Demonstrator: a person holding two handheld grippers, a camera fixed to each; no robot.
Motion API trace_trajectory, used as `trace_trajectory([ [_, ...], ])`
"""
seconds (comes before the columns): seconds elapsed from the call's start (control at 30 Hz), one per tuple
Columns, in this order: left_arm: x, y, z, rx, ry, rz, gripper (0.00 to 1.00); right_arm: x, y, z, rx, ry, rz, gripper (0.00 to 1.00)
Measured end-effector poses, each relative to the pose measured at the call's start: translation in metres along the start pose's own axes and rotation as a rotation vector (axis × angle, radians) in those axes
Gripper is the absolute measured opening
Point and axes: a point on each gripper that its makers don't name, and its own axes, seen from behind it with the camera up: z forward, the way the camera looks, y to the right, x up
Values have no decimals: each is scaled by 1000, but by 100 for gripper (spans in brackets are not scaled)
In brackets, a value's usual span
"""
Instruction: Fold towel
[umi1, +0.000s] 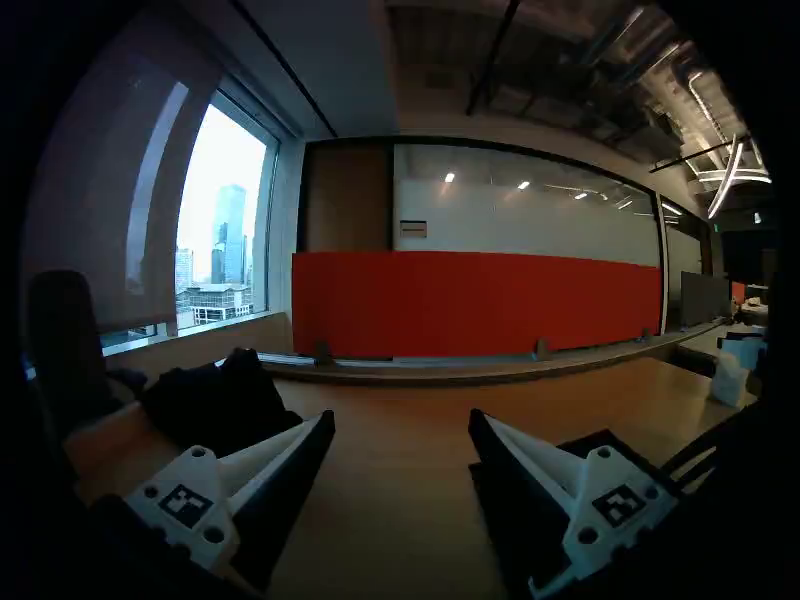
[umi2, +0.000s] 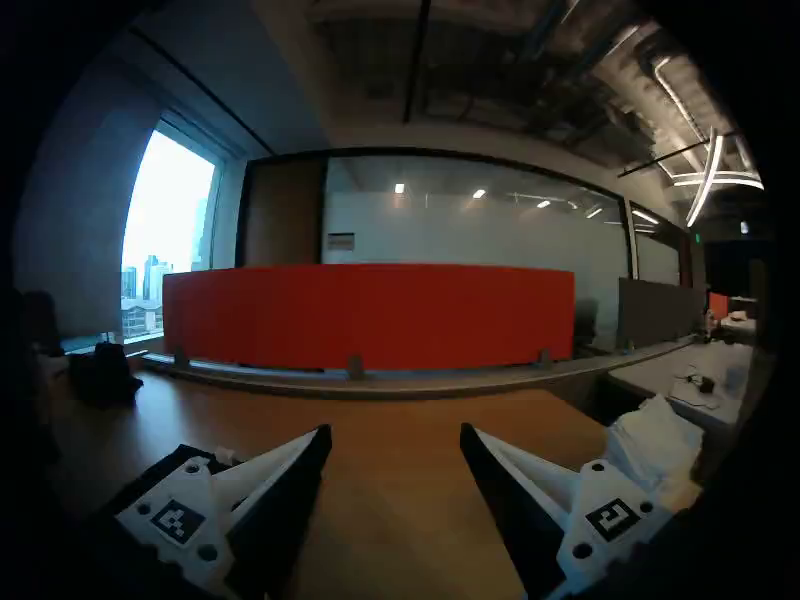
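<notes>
A white crumpled towel (umi2: 652, 438) lies at the table's right edge in the right gripper view, just right of my right gripper (umi2: 395, 432). That gripper is open above the wooden table (umi2: 400, 500) with nothing between its fingers. In the left gripper view, my left gripper (umi1: 400, 418) is open too, low over the same table (umi1: 400, 480), with nothing held. A pale white thing (umi1: 730, 378) sits at the far right edge there; I cannot tell whether it is the towel.
A black bag (umi1: 220, 400) rests at the table's left, also seen as the black bag (umi2: 100, 375) far left. A flat black item (umi1: 610, 445) lies under the left gripper's right finger. A red partition (umi2: 370, 315) lines the table's far edge.
</notes>
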Motion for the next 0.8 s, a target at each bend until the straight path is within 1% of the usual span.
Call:
trace_trajectory([
  [0.17,41,1,-6,-7,11,8,99,45,0,-9,-18,4,6,100],
  [0.3,59,0,-9,-7,-1,7,99,70,1,-15,-21,9,5,99],
  [0.47,78,2,-13,-14,-11,8,99,85,4,-20,-20,-8,1,100],
  [0.57,84,4,-14,-29,-22,10,100,93,1,-20,-9,-12,-7,99],
  [0.67,89,10,-14,-57,-39,19,100,96,-8,-20,21,-26,-29,100],
  [0.8,91,19,-15,-106,-66,39,100,94,-25,-20,80,-56,-77,100],
])
